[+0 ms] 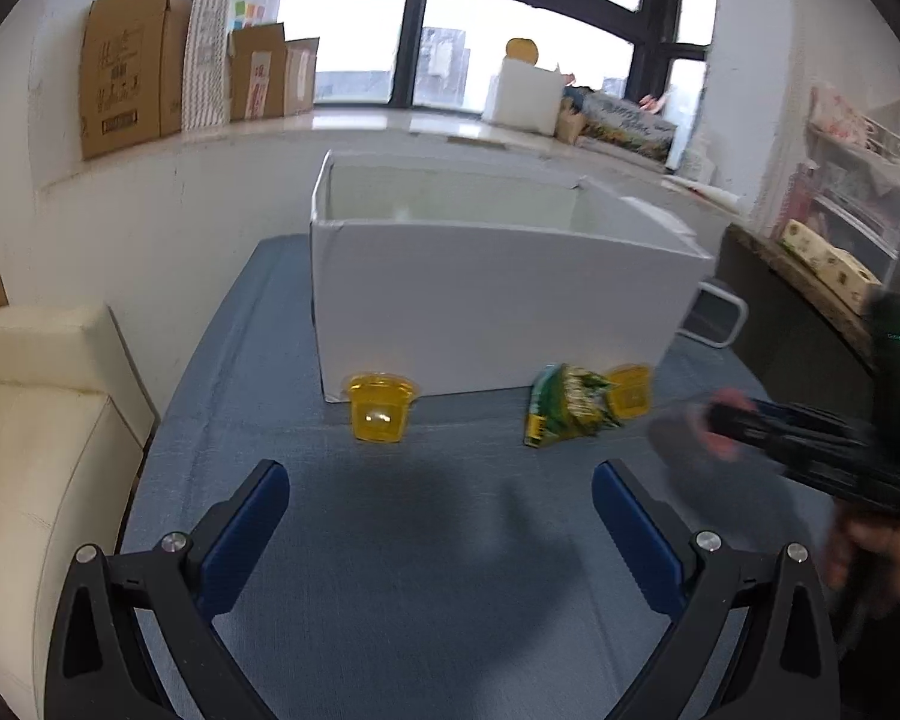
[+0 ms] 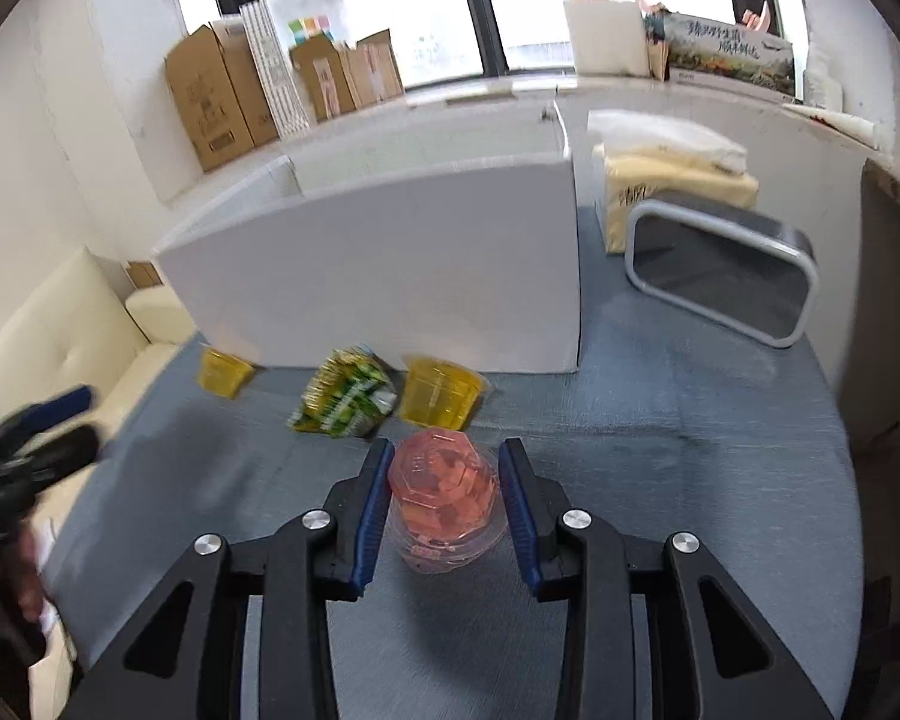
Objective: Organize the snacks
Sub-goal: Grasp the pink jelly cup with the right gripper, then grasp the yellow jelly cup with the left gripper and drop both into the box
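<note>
A white open box (image 1: 486, 300) stands on the blue table (image 1: 420, 540); it also shows in the right wrist view (image 2: 390, 276). Along its front lie a yellow jelly cup (image 1: 380, 408), a green snack packet (image 1: 567, 405) and a second yellow jelly cup (image 1: 629, 397). They also show in the right wrist view: cup (image 2: 223, 372), packet (image 2: 345, 399), cup (image 2: 441, 399). My left gripper (image 1: 441, 498) is open and empty above the table. My right gripper (image 2: 444, 480) is shut on a pink jelly cup (image 2: 444, 492), above the table, and shows blurred in the left wrist view (image 1: 714, 426).
A grey-framed rectangular object (image 2: 720, 276) and a yellow tissue pack (image 2: 672, 186) stand right of the box. A cream sofa (image 1: 24, 420) lies left of the table. Cardboard boxes (image 1: 132, 96) line the window sill. A dark counter (image 1: 810, 312) is at the right.
</note>
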`<state>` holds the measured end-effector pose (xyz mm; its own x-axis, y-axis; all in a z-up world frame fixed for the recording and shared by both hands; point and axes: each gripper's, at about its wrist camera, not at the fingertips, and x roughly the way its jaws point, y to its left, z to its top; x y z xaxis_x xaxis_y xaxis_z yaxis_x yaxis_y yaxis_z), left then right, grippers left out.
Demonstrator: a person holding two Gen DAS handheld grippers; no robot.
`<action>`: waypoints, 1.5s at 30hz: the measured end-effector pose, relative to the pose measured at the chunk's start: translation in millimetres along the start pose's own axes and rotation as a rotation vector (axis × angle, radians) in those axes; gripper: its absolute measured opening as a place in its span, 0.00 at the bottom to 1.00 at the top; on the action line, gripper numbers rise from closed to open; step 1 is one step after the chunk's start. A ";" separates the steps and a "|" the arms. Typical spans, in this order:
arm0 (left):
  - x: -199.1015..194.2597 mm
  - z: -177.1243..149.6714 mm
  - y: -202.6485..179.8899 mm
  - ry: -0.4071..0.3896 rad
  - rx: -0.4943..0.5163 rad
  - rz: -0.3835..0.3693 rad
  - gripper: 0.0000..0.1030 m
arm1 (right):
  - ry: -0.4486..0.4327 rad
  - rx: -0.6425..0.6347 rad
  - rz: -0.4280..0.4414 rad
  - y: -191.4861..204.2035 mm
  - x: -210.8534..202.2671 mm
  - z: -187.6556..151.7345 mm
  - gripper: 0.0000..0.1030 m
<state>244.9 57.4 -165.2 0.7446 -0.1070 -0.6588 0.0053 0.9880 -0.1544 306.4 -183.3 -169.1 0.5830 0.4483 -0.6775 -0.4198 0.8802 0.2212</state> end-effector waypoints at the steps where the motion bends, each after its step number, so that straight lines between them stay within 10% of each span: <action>1: 6.8 2.5 2.8 0.007 -0.010 0.010 1.00 | -0.014 -0.001 0.008 2.3 -9.3 -1.1 0.38; 12: 77.4 20.6 27.1 0.089 -0.070 0.104 0.99 | -0.061 -0.018 0.054 16.6 -47.8 -10.2 0.38; 14: 87.9 19.5 25.8 0.115 -0.049 0.117 0.89 | -0.066 -0.017 0.054 17.1 -50.9 -11.6 0.38; 18: 94.1 21.0 28.3 0.129 -0.062 0.110 0.35 | -0.060 -0.004 0.057 14.2 -49.5 -16.2 0.38; 33: -9.4 27.5 -9.1 -0.059 0.008 -0.028 0.35 | -0.109 -0.029 0.089 31.3 -62.7 -7.6 0.38; 45: -19.1 113.1 -11.7 -0.165 0.025 -0.062 0.35 | -0.185 -0.100 0.098 43.2 -42.9 77.7 0.38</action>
<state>306.1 60.5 -67.6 0.8415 -0.1501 -0.5189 0.0696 0.9827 -0.1714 317.3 -152.4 -75.9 0.6497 0.5600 -0.5141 -0.5422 0.8154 0.2030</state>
